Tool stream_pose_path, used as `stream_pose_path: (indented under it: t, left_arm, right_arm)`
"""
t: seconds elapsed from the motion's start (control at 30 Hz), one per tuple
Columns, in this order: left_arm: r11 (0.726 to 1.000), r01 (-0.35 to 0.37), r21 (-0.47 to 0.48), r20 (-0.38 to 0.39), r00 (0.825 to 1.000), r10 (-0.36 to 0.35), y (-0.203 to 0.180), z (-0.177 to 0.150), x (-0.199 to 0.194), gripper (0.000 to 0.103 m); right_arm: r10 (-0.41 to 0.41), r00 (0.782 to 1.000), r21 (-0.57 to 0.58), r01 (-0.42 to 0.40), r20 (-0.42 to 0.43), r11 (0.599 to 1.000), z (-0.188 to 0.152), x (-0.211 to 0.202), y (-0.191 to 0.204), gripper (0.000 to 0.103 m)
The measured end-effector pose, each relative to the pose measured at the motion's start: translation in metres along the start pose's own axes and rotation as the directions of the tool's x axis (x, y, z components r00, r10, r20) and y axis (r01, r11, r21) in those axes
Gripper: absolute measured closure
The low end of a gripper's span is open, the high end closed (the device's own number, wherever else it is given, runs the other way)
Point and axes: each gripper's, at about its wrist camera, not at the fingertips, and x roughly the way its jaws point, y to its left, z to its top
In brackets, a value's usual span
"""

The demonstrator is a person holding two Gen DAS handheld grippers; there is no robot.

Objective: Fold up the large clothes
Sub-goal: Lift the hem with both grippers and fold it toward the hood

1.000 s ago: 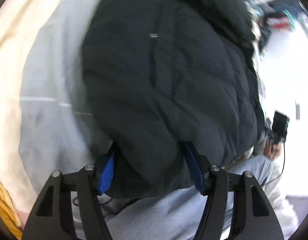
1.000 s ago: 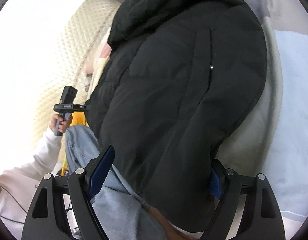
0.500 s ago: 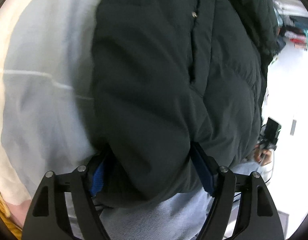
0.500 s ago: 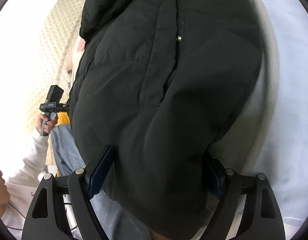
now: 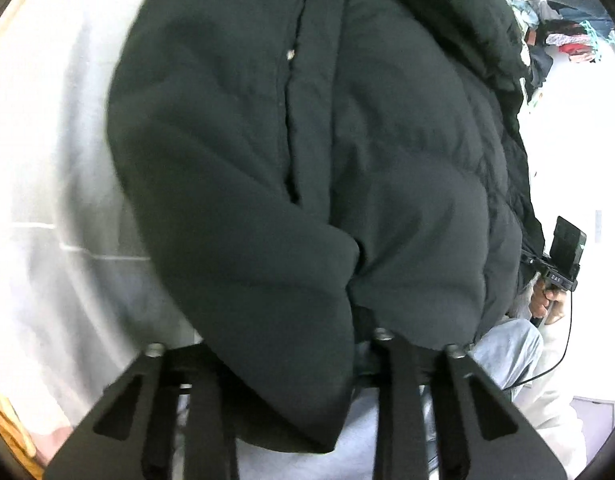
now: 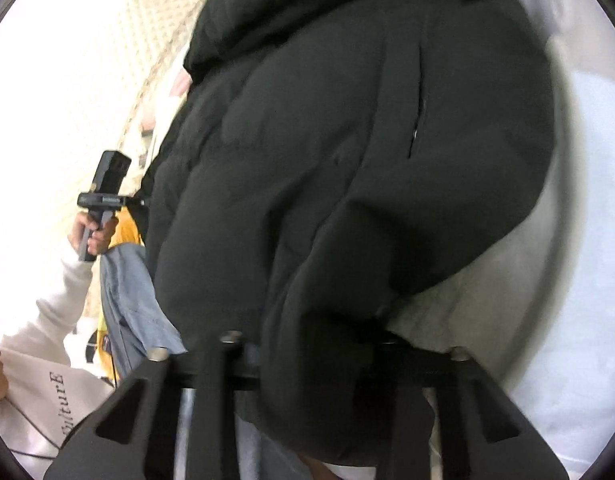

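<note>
A big black puffer jacket [image 5: 307, 140] fills the left wrist view and lies on a pale sheet [image 5: 59, 160]. My left gripper [image 5: 283, 344] is closed on a bunched fold of the jacket's near hem; the fabric hides the fingertips. In the right wrist view the same jacket [image 6: 367, 140] bulges up over the right gripper [image 6: 319, 344], which is closed on another fold of the hem. Its fingertips are buried under the cloth.
The person's jeans-clad knee [image 5: 511, 352] and hand on the right gripper's handle [image 5: 563, 256] show at the left wrist view's right edge. A quilted cream cover [image 6: 147, 40], the other handle [image 6: 103, 200] and a white sweatshirt [image 6: 47, 380] show in the right wrist view.
Both grippers have closed from wide open onto the jacket's hem. The blue pads have vanished under bunched fabric, and the hem is now gathered and lifted toward the cameras.
</note>
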Motion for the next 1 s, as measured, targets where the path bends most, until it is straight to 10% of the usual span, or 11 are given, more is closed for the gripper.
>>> stream_pose_path:
  t: [0.43,1.0]
  left_arm:
    - [1.000,0.018,0.000,0.208,0.978,-0.018,-0.021,-0.035,-0.081,0.091]
    - [0.988,0.152,0.003,0.330,0.933,-0.145,-0.021,-0.142,-0.156,0.092]
  right_arm:
    - [-0.077,0.965,-0.058,0.095,0.252,0.994,-0.011,-0.084,0.060,0.096]
    - [0.003,0.880,-0.043,0.020,0.474,0.999,-0.074,-0.160,0.094,0.098]
